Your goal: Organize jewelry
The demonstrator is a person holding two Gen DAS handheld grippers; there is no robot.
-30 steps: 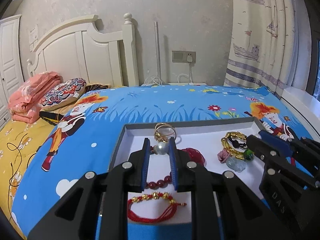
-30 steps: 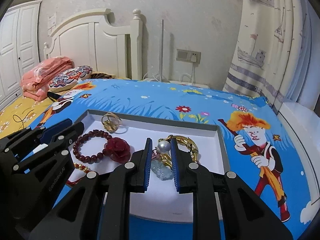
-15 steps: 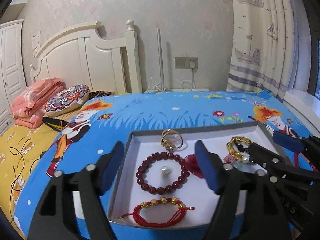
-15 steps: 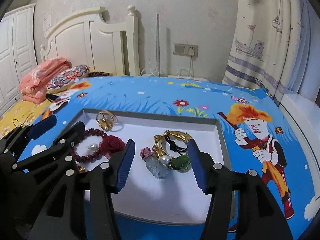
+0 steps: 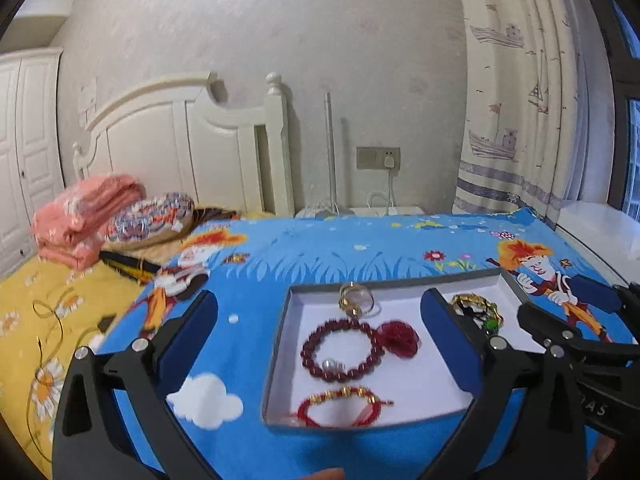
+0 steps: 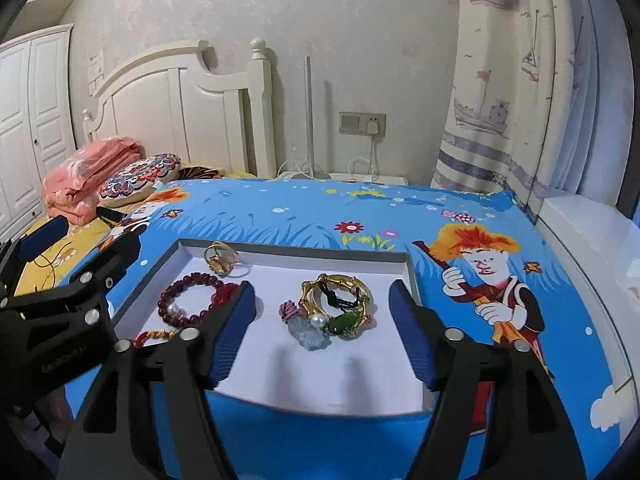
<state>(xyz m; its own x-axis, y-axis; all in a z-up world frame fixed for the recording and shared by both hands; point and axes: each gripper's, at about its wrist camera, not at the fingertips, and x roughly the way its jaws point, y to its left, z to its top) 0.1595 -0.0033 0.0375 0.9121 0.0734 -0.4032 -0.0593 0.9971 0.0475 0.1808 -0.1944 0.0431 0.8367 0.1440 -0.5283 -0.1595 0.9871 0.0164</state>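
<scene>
Gaping wider than before, both grippers' jaws, pearls (image 5: 330, 364) dropped in tray (image 5: 276, 344)

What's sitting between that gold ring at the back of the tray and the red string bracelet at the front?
In the left wrist view, the dark red bead bracelet lies between the gold ring and red string bracelet, with a pearl inside it.
</scene>
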